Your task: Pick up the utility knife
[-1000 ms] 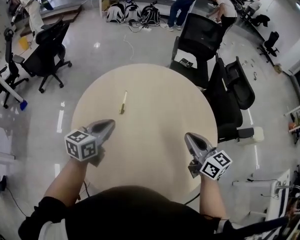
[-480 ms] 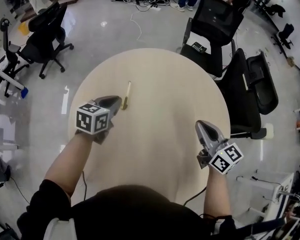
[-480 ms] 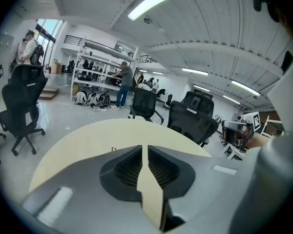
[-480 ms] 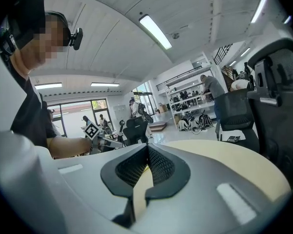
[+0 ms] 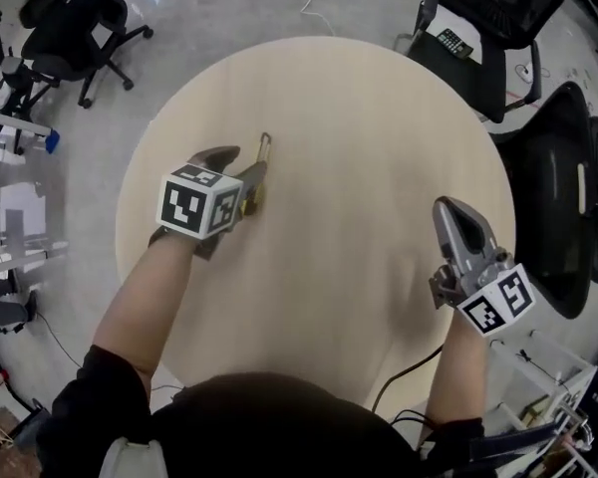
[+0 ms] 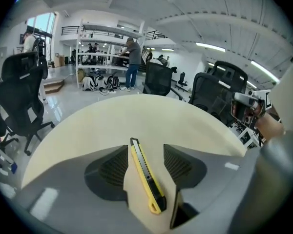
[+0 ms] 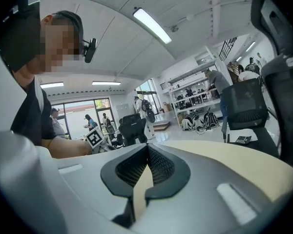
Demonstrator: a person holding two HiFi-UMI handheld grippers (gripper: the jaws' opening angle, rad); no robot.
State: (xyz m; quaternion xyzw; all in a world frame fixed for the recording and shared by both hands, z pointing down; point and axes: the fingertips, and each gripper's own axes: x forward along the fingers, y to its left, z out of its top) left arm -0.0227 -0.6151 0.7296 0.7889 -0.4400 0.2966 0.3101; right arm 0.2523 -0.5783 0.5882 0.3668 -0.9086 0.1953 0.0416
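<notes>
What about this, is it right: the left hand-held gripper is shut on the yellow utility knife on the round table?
No: in the left gripper view the left hand-held gripper stands open, its jaws having just been opening, with the yellow utility knife between them, untouched, on the round table.

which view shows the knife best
Left gripper view: the knife lies whole between the left gripper's jaws, which have just been opening. Head view shows it small, partly covered by that gripper. Right gripper view shows none of it.
</notes>
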